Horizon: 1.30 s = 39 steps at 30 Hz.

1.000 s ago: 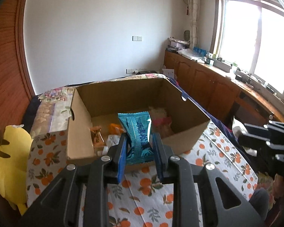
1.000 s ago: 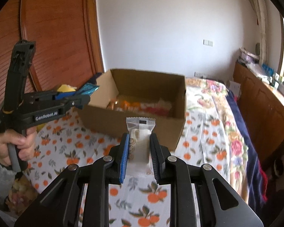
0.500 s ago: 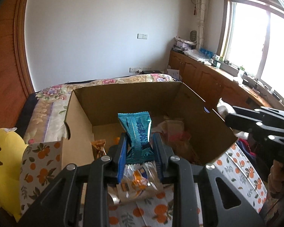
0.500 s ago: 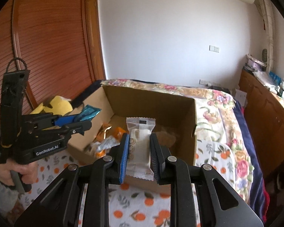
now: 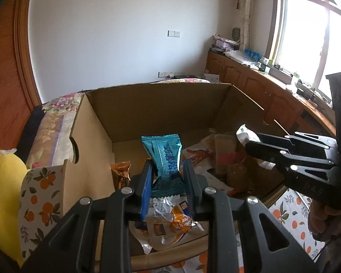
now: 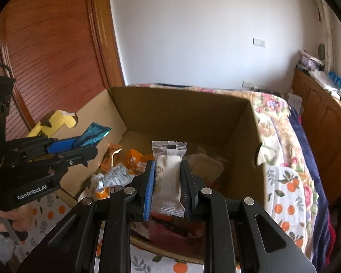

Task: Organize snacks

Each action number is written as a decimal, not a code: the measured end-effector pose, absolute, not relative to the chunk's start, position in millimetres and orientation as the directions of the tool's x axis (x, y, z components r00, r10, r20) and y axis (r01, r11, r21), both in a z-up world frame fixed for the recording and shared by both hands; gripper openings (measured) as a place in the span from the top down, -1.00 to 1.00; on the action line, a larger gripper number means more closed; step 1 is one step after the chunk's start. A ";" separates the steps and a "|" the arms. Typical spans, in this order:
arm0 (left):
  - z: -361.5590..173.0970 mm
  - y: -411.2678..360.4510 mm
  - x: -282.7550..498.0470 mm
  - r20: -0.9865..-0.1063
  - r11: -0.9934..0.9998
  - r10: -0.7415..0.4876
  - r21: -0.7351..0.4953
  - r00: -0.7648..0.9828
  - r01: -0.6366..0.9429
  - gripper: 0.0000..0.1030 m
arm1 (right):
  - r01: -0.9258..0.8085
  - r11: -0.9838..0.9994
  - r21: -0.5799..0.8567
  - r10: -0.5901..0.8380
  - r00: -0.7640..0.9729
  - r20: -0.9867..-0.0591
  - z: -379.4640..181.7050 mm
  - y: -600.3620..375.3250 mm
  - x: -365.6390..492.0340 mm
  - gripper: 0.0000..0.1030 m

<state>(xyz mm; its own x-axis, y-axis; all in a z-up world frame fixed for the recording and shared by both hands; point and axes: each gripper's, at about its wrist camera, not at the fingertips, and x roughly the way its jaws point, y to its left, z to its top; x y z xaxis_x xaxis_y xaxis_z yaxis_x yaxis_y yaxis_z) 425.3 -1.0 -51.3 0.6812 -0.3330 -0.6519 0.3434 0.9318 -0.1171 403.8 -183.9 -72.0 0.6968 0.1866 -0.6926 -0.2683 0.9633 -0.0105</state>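
Note:
My left gripper (image 5: 167, 167) is shut on a teal snack packet (image 5: 164, 157) and hangs over the near left part of an open cardboard box (image 5: 161, 104). My right gripper (image 6: 168, 167) is shut on a white snack packet (image 6: 169, 173) over the same box (image 6: 184, 109). On the box floor lie several wrapped snacks: orange ones (image 6: 136, 161), a crinkled silver one (image 6: 116, 177) and a brown one (image 5: 121, 173). In the left wrist view the right gripper (image 5: 250, 140) reaches in from the right with the white packet. In the right wrist view the left gripper (image 6: 88, 144) comes in from the left with the teal packet (image 6: 93, 134).
The box stands on a bed with an orange-print sheet (image 5: 291, 213) and a floral quilt (image 6: 277, 118). A yellow plush toy (image 5: 4, 177) lies left of the box. Wooden cabinets (image 5: 257, 84) run under the window at right, a wooden wardrobe (image 6: 45, 56) at left.
Both grippers moved forward and down from in front of the box to over its inside, each still holding its packet. The box now fills more of both views.

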 end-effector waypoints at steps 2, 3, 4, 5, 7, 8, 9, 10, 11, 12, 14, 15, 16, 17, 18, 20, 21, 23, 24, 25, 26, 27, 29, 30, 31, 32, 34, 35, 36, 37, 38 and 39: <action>-53.6 -2.7 424.7 -0.657 0.933 -0.328 -0.115 0.679 0.340 0.52 | -0.266 0.964 -0.011 0.183 0.691 -0.699 -75.1 -183.5 404.2 0.61; -54.4 -3.6 424.6 -0.660 0.934 -0.324 -0.112 0.678 0.338 0.50 | -0.266 0.964 -0.011 0.181 0.687 -0.703 -76.8 -183.2 404.3 0.60; -55.5 -3.6 424.7 -0.664 0.936 -0.319 -0.110 0.676 0.334 0.45 | -0.269 0.963 -0.015 0.180 0.683 -0.708 -78.7 -181.9 404.8 0.60; -55.7 -3.7 424.5 -0.667 0.937 -0.318 -0.111 0.674 0.332 0.45 | -0.272 0.962 -0.022 0.177 0.681 -0.711 -80.1 -180.1 404.7 0.57; -54.2 -4.3 424.5 -0.668 0.941 -0.307 -0.105 0.678 0.322 0.43 | -0.269 0.962 -0.037 0.164 0.683 -0.711 -81.4 -178.4 401.7 0.55; -53.4 -4.2 423.3 -0.671 0.942 -0.302 -0.101 0.677 0.320 0.40 | -0.268 0.962 -0.046 0.157 0.685 -0.712 -81.9 -177.0 400.8 0.45; -52.8 -4.0 421.9 -0.674 0.941 -0.302 -0.099 0.674 0.323 0.34 | -0.265 0.963 -0.053 0.149 0.684 -0.714 -82.3 -175.1 401.0 0.42; -51.9 -3.7 420.4 -0.677 0.943 -0.297 -0.094 0.673 0.320 0.33 | -0.263 0.963 -0.058 0.143 0.684 -0.715 -82.4 -175.1 401.1 0.41; -49.8 -3.0 417.4 -0.678 0.945 -0.290 -0.089 0.676 0.316 0.33 | -0.263 0.963 -0.057 0.144 0.683 -0.716 -81.9 -174.7 400.4 0.39; -46.3 -1.9 413.1 -0.674 0.946 -0.287 -0.086 0.681 0.314 0.33 | -0.263 0.963 -0.054 0.146 0.681 -0.717 -79.9 -174.3 398.3 0.39; -37.8 0.7 403.8 -0.666 0.948 -0.280 -0.080 0.691 0.307 0.33 | -0.264 0.963 -0.058 0.146 0.687 -0.712 -73.9 -173.2 392.3 0.39; -34.8 2.3 400.4 -0.663 0.949 -0.279 -0.079 0.695 0.306 0.33 | -0.264 0.962 -0.064 0.143 0.693 -0.707 -70.7 -171.3 388.9 0.39; -29.9 2.8 394.7 -0.658 0.949 -0.278 -0.075 0.700 0.306 0.33 | -0.264 0.962 -0.068 0.143 0.701 -0.698 -64.6 -171.4 383.0 0.39; -23.3 3.5 387.7 -0.650 0.950 -0.276 -0.070 0.708 0.306 0.33 | -0.261 0.963 -0.067 0.144 0.709 -0.691 -58.4 -171.2 377.4 0.39; -18.7 4.2 382.1 -0.644 0.950 -0.275 -0.066 0.714 0.306 0.33 | -0.259 0.964 -0.060 0.150 0.715 -0.683 -51.7 -171.5 371.1 0.39; -6.0 5.9 367.3 -0.629 0.950 -0.274 -0.057 0.728 0.308 0.33 | -0.257 0.965 -0.055 0.155 0.725 -0.671 -41.8 -171.1 360.0 0.39; -2.4 6.7 362.7 -0.623 0.950 -0.274 -0.054 0.733 0.309 0.33 | -0.254 0.966 -0.058 0.153 0.732 -0.664 -36.4 -170.7 353.1 0.39; 8.2 7.8 346.7 -0.608 0.950 -0.271 -0.046 0.746 0.309 0.33 | -0.250 0.967 -0.059 0.153 0.745 -0.650 -24.6 -170.4 337.6 0.39; 11.0 8.3 341.5 -0.604 0.950 -0.270 -0.044 0.750 0.308 0.33 | -0.246 0.968 -0.057 0.153 0.750 -0.643 -19.0 -170.7 329.6 0.39; 14.4 9.4 334.8 -0.599 0.950 -0.271 -0.042 0.754 0.308 0.33 | -0.243 0.969 -0.055 0.153 0.756 -0.637 -15.0 -170.8 322.6 0.39; 18.0 9.9 327.0 -0.593 0.951 -0.271 -0.040 0.759 0.308 0.33 | -0.240 0.969 -0.055 0.153 0.762 -0.630 -10.3 -170.7 314.5 0.39; 20.9 10.0 319.9 -0.588 0.951 -0.269 -0.037 0.763 0.307 0.33 | -0.240 0.969 -0.058 0.153 0.767 -0.623 -6.7 -169.9 307.0 0.39; 27.2 10.2 302.9 -0.577 0.951 -0.268 -0.032 0.771 0.307 0.33 | -0.235 0.970 -0.062 0.150 0.778 -0.610 1.0 -167.8 291.3 0.39; 28.8 10.5 298.0 -0.573 0.951 -0.268 -0.030 0.774 0.307 0.33 | -0.234 0.970 -0.060 0.151 0.782 -0.604 4.4 -167.8 283.3 0.39; 31.7 10.7 289.0 -0.567 0.952 -0.267 -0.028 0.779 0.306 0.32 | -0.234 0.971 -0.057 0.154 0.786 -0.599 7.8 -167.7 273.8 0.39; 34.0 10.3 281.9 -0.562 0.952 -0.267 -0.027 0.783 0.305 0.32 | -0.234 0.970 -0.058 0.155 0.789 -0.594 10.1 -167.0 267.0 0.39; 38.4 9.7 266.8 -0.552 0.952 -0.267 -0.024 0.790 0.305 0.31 | -0.231 0.971 -0.062 0.153 0.799 -0.581 14.6 -166.6 250.8 0.39; 40.4 9.0 258.8 -0.546 0.952 -0.267 -0.021 0.794 0.305 0.31 | -0.230 0.971 -0.061 0.153 0.802 -0.577 15.9 -165.8 245.5 0.39; 42.3 7.7 252.2 -0.541 0.952 -0.266 -0.018 0.798 0.305 0.31 | -0.228 0.972 -0.061 0.153 0.806 -0.572 17.1 -165.3 238.6 0.39; 43.4 7.4 245.2 -0.536 0.953 -0.264 -0.014 0.802 0.304 0.31 | -0.226 0.972 -0.060 0.153 0.809 -0.568 18.2 -165.2 230.9 0.39; 44.7 6.9 237.7 -0.530 0.953 -0.262 -0.010 0.806 0.303 0.31 | -0.223 0.973 -0.058 0.152 0.811 -0.564 19.0 -165.2 223.4 0.39; 45.8 7.3 230.0 -0.524 0.953 -0.261 -0.008 0.810 0.302 0.31 | -0.222 0.973 -0.057 0.152 0.813 -0.562 19.5 -165.5 218.0 0.39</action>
<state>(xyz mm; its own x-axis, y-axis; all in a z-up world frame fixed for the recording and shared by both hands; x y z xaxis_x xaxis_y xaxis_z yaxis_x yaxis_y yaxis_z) 230.0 7.3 45.8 0.8105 -0.2610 -0.5244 0.3017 0.9534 -0.0082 218.0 -165.5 19.5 0.8129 0.1519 -0.5623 -0.2216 0.9735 -0.0573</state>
